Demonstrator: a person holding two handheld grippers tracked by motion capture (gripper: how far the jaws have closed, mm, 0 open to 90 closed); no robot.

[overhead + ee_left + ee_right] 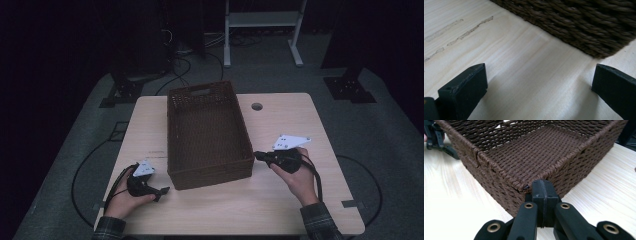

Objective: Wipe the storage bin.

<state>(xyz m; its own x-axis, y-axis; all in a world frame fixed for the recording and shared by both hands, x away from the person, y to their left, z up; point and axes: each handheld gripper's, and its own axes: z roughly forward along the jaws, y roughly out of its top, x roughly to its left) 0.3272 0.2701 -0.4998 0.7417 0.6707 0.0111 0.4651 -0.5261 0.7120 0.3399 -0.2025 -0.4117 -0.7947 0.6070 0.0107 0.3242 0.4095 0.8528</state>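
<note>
**Both grippers at the near end of the wicker basket**

An empty brown wicker basket (209, 132) stands lengthwise in the middle of the tabletop (280, 200), reaching from near its far edge toward the near one. The right gripper (541, 188), jaws pressed together on nothing, noses against the rim at the basket's near right corner. The left gripper (161, 192), jaws spread wide, lies low on the wood just beside the near left corner, apart from it. This looks like the approach to shifting the basket. Next, the left gripper should meet the wall so both ends move evenly.
</note>
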